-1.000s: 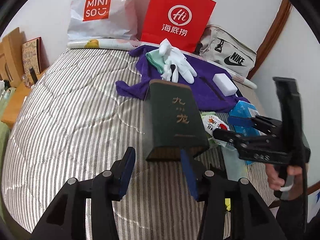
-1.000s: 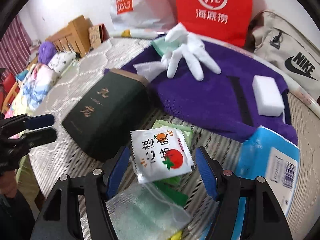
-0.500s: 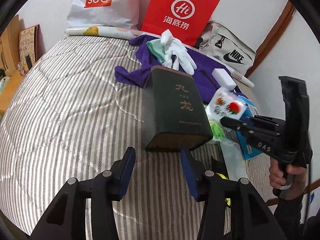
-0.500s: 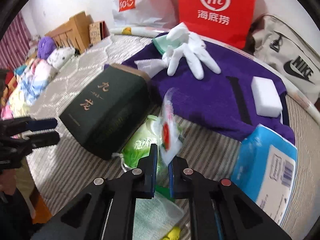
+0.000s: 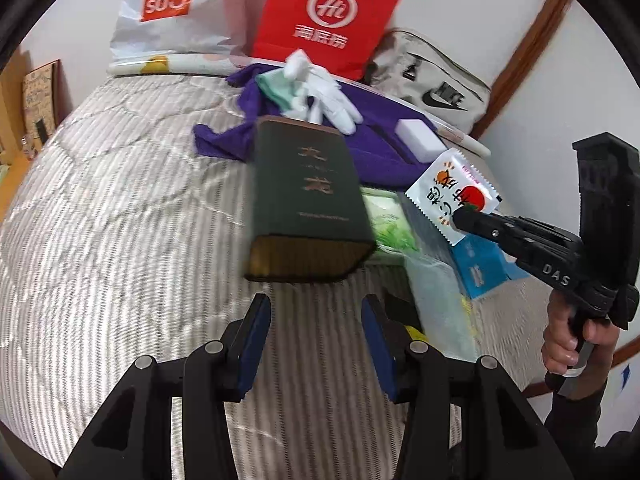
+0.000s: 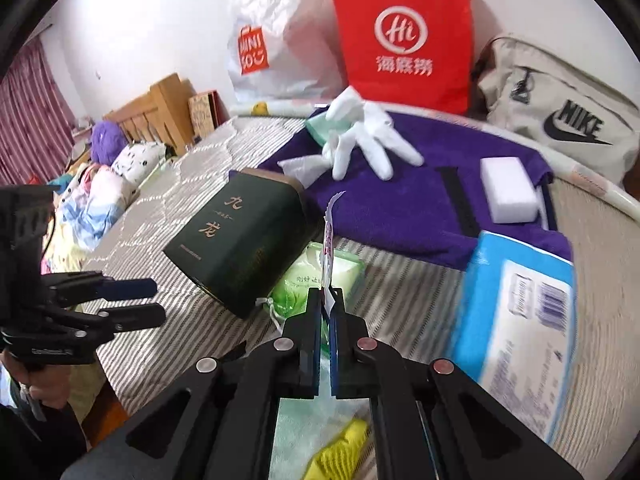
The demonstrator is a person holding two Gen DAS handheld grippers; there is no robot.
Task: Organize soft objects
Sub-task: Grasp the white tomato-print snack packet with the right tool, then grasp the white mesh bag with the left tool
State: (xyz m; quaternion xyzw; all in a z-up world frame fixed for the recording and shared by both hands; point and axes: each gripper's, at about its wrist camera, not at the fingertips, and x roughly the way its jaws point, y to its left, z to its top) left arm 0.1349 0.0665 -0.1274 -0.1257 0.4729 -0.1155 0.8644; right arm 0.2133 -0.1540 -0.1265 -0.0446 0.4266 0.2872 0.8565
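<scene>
Right hand-held gripper: clamped on the bottom edge of the white tomato-print sachet, which stands edge-on between the pads in its own view and hangs clear of the bed in the left view
Why held so: a thin, floppy packet gives little to pinch except a sealed edge, so it is probably gripped there to lift it off the pile without dragging its neighbours
Left hand-held gripper: jaws apart and empty, hovering just short of the dark green box, likely waiting its turn or ready to steady the box
Where the soft things lie: white gloves and a white sponge rest on the purple towel; a green tissue pack sits against the box; a blue wipes pack lies to the right, all on the striped mattress
Change from a second ago: the sachet then lay flat on the green pack between open right pads; half a second ago the pads had closed on it; now it is raised higher and carried rightward, above the blue pack
Left side change: the jaws keep the same spread, with the box a little nearer
</scene>
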